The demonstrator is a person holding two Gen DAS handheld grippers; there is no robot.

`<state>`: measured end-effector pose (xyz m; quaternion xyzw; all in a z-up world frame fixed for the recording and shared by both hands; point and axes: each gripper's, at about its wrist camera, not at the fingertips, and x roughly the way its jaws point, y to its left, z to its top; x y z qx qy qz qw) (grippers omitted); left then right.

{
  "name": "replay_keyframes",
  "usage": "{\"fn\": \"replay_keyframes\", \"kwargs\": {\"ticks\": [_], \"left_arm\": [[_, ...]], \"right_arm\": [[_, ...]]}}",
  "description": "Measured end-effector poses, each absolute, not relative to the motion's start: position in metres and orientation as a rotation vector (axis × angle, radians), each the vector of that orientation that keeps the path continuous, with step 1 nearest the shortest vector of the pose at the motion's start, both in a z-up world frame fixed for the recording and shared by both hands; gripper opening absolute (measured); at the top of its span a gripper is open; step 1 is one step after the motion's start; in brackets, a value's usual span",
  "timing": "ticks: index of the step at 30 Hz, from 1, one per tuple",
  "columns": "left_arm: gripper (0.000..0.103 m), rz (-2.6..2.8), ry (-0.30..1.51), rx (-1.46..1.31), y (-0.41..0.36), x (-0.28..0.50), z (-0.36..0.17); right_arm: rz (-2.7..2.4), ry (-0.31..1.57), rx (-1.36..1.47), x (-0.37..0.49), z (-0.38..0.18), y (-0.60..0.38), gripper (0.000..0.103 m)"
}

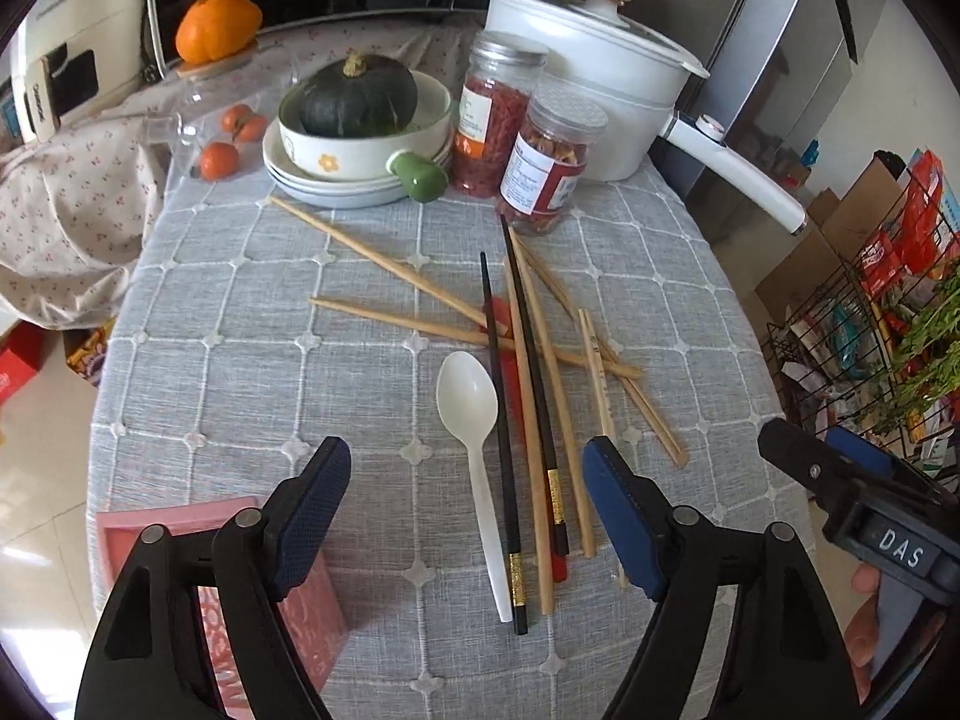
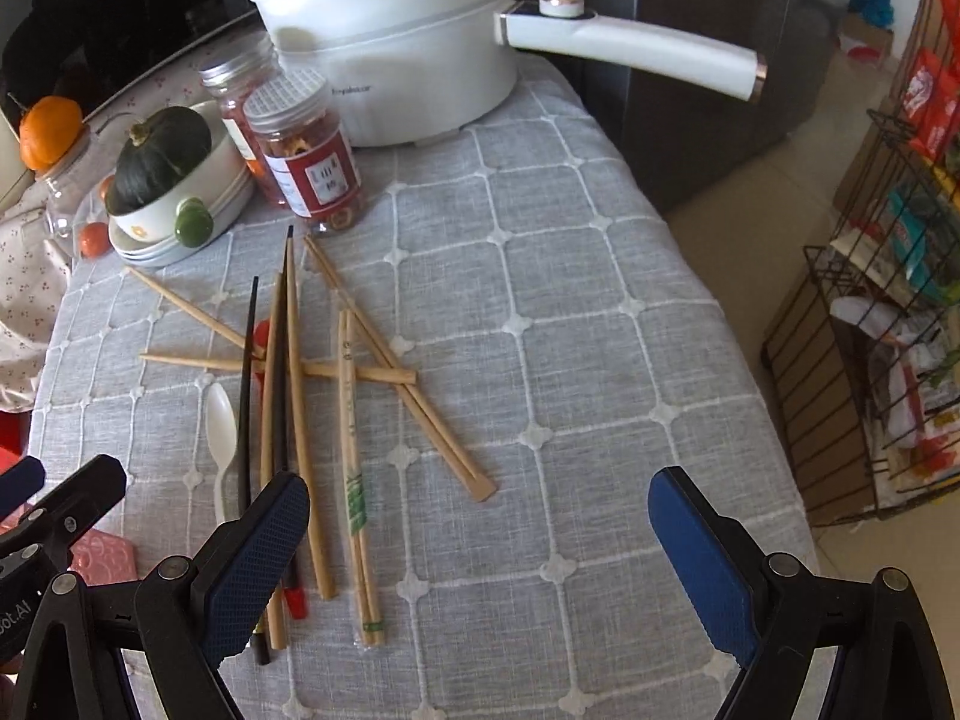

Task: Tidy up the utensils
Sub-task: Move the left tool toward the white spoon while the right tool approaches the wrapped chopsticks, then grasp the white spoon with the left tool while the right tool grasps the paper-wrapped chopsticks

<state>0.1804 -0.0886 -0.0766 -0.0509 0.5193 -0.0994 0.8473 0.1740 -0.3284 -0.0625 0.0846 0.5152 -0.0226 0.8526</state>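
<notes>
Bench (image 1: 252,360): rounded top under a grey woven cloth with a raised white grid and small flower knots at the crossings.

Utensils, loose in a crossed heap at mid-bench:
- Bamboo chopsticks (image 1: 384,258): pale, slim, square at the thick ends, lying at several angles; two run leftward, others fan to the right. One pair (image 2: 354,480) is in a clear sleeve with green print.
- Black chopsticks (image 1: 501,420): glossy, tapered, gold bands near the thick ends, lying near-to-far over the bamboo ones.
- Spoon (image 1: 468,402): white plastic, oval bowl facing up, straight handle pointing near, just left of the black pair.
- A red utensil (image 1: 558,564) lies partly hidden beneath the heap.

Far side: white pot (image 1: 600,90) with long handle, two clear jars (image 1: 552,162) of red dried contents, a cream bowl (image 1: 372,144) with green stub handle holding a dark green squash (image 1: 357,96), stacked on pale plates.

Near left: a pink box (image 1: 306,606), partly behind the left gripper.

Left gripper (image 1: 467,516): black frame, blue textured pads, jaws wide, holding nothing, above the handle ends of spoon and black chopsticks.

Right gripper (image 2: 480,564): same build, jaws wide, holding nothing, above bare cloth right of the heap.
</notes>
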Motion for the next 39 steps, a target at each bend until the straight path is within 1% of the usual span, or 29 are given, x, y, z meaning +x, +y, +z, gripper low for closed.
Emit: {"fn": "replay_keyframes", "kwargs": {"ticks": [2,3,4,5,6,7,17,20,22,24,25,27,28,33,34,36,39], "left_arm": [[0.066,-0.221,1.11,-0.095,-0.093,0.184,-0.085],[0.064,-0.22,1.099,-0.06,-0.097,0.184,-0.086],[0.064,-0.223,1.104,-0.05,-0.101,0.185,-0.088],[0.063,-0.221,1.099,-0.041,-0.103,0.186,-0.088],[0.063,-0.222,1.098,-0.04,-0.105,0.186,-0.089],[0.063,-0.227,1.105,-0.04,-0.106,0.187,-0.088],[0.062,-0.249,1.064,0.014,-0.125,0.174,-0.073],[0.062,-0.225,1.078,0.034,-0.134,0.18,-0.077],[0.06,-0.187,1.121,0.034,-0.137,0.191,-0.086],[0.051,-0.156,1.184,-0.008,-0.137,0.204,-0.102],[0.048,-0.142,1.214,-0.017,-0.137,0.209,-0.11],[0.03,-0.117,1.268,-0.022,-0.137,0.221,-0.127],[0.027,-0.093,1.293,-0.026,-0.136,0.227,-0.135],[0.024,-0.033,1.316,-0.027,-0.131,0.242,-0.151],[0.023,-0.035,1.312,-0.036,-0.13,0.242,-0.15],[0.018,-0.059,1.316,-0.083,-0.126,0.242,-0.147],[0.017,-0.087,1.295,-0.127,-0.117,0.24,-0.138]], "right_arm": [[-0.05,1.111,0.19,0.188,-0.071,-0.332,0.093],[-0.045,1.128,0.203,0.194,-0.076,-0.334,0.086],[-0.031,1.145,0.224,0.2,-0.081,-0.335,0.077],[-0.013,1.164,0.248,0.205,-0.086,-0.336,0.072],[0.002,1.184,0.265,0.21,-0.091,-0.336,0.062],[0.012,1.199,0.272,0.213,-0.095,-0.334,0.058],[0.018,1.187,0.251,0.22,-0.096,-0.334,0.057],[0.01,1.193,0.253,0.224,-0.101,-0.34,0.053],[0.011,1.203,0.287,0.226,-0.106,-0.347,0.049],[0.025,1.22,0.314,0.226,-0.111,-0.351,0.045],[0.027,1.227,0.315,0.226,-0.112,-0.351,0.045],[0.017,1.232,0.304,0.226,-0.113,-0.351,0.045],[0.017,1.23,0.305,0.226,-0.112,-0.351,0.045],[0.049,1.204,0.313,0.223,-0.102,-0.346,0.045],[0.051,1.201,0.315,0.223,-0.101,-0.346,0.045],[0.049,1.199,0.322,0.223,-0.1,-0.347,0.045],[0.051,1.197,0.332,0.223,-0.098,-0.349,0.045]]}}
